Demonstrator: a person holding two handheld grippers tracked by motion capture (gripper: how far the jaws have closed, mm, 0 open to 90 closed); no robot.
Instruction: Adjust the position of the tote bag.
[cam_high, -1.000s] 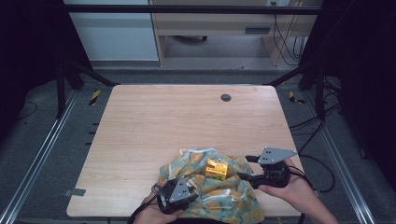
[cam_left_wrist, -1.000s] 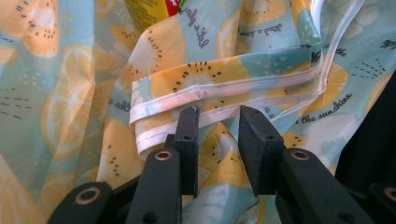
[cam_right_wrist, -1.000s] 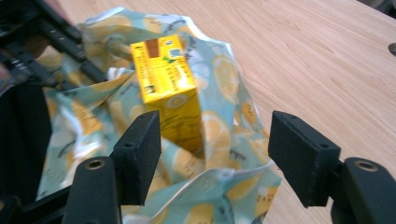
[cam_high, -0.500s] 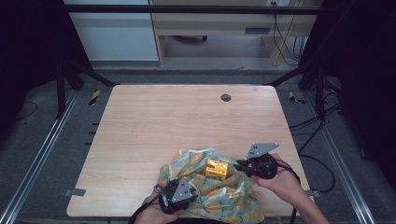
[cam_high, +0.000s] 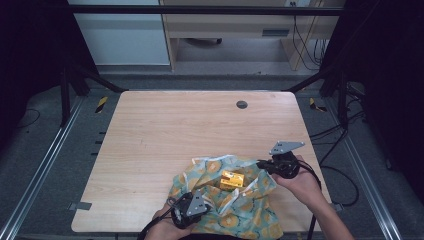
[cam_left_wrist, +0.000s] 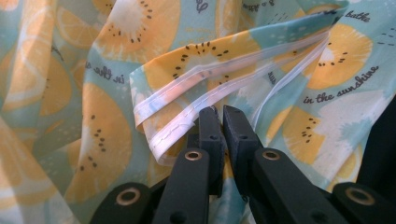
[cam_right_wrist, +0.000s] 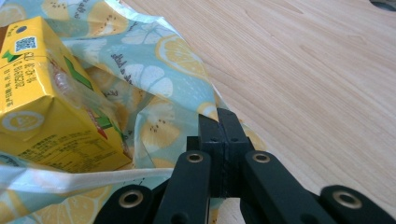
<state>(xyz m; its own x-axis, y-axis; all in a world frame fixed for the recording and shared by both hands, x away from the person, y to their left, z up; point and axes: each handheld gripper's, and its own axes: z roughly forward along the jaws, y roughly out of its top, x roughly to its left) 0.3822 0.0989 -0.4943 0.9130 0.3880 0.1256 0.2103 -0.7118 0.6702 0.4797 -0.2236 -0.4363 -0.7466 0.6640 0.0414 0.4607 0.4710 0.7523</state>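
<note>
Pinching the fruit-print cloth (cam_high: 235, 202) at its far right edge, your right gripper (cam_high: 264, 164) has its jaws pressed together on the fabric, just right of the yellow juice carton (cam_high: 232, 179) that lies on the cloth's middle. Your left gripper (cam_high: 200, 196) sits at the cloth's near left side, below and left of the carton, and in the left gripper view its jaws stand almost together at a white hemmed fold (cam_left_wrist: 196, 88); you cannot tell from there whether fabric is caught between them. Cloth and carton rest at the near edge of the wooden worktop (cam_high: 165, 135), well short of the round grommet (cam_high: 242, 104) beyond the carton
</note>
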